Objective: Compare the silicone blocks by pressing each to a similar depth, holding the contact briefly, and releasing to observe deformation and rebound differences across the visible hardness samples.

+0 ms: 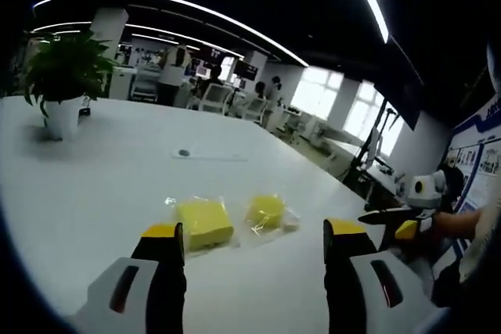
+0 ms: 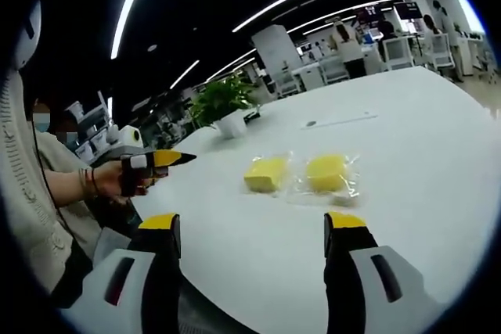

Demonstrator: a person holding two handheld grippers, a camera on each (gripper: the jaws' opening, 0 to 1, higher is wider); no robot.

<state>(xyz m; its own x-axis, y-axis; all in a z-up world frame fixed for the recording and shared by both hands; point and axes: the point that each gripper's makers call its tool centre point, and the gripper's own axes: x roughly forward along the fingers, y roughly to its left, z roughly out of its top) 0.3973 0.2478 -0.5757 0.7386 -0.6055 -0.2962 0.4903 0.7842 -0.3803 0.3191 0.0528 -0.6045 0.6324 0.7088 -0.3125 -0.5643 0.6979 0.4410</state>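
Observation:
Two yellow silicone blocks in clear plastic bags lie side by side on the white table point(image 1: 94, 193). One is a square block point(image 1: 202, 220) point(image 2: 264, 174), the other a rounder block point(image 1: 266, 211) point(image 2: 327, 171). My left gripper point(image 1: 254, 231) hovers just short of them, jaws wide apart, with nothing between them. My right gripper point(image 2: 252, 222) is likewise open and empty, facing the blocks from the other side. Each gripper shows side-on in the other's view, held by a hand: the right gripper point(image 1: 383, 217) and the left gripper point(image 2: 176, 158).
A potted plant point(image 1: 63, 76) point(image 2: 223, 107) in a white pot stands further along the table. A small dark disc on a flat clear strip point(image 1: 184, 152) point(image 2: 311, 123) lies beyond the blocks. A person point(image 2: 31, 193) sits at the table's edge. Desks, chairs and people fill the background.

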